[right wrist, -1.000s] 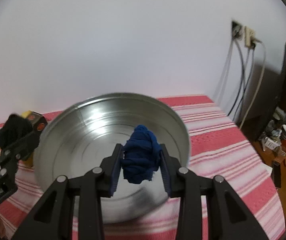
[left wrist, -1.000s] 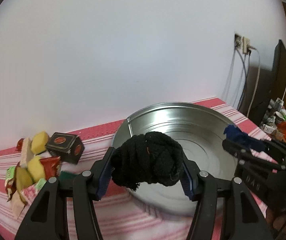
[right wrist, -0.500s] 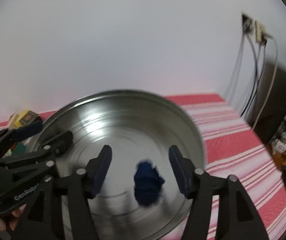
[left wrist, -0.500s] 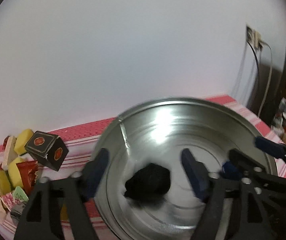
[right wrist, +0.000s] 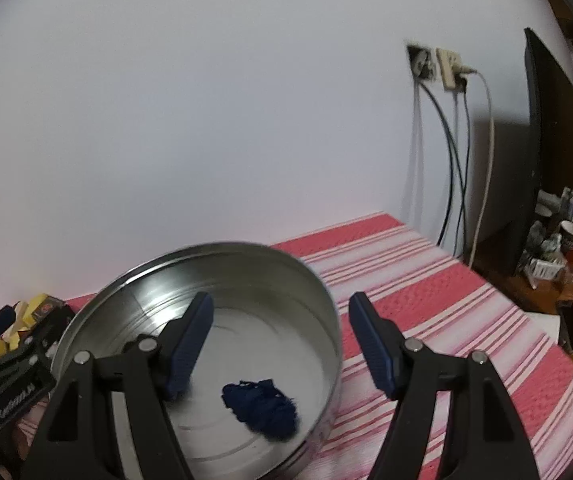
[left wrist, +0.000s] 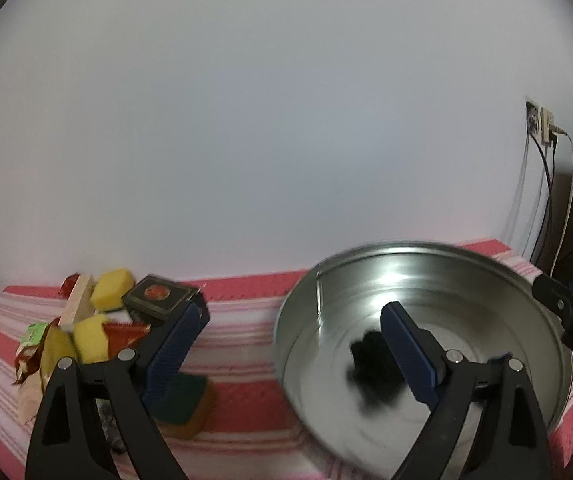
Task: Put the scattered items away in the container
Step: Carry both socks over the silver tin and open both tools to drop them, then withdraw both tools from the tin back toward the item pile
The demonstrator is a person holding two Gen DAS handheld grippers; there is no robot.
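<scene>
My left gripper (left wrist: 292,334) just opening wide, empty, black cloth bundle (left wrist: 370,364) below in round metal tin (left wrist: 418,252), my right gripper (right wrist: 280,328) likewise parted over blue cloth bundle (right wrist: 260,402)

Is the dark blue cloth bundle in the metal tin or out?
In. The blue bundle lies on the tin's floor, clear of the open right gripper.

Left gripper (left wrist: 292,334) jaws just opened wide, empty; right gripper (right wrist: 280,340) likewise.

Black sock bundle (left wrist: 370,364) in metal basin (left wrist: 526,292), left gripper (left wrist: 290,344) spread
</scene>
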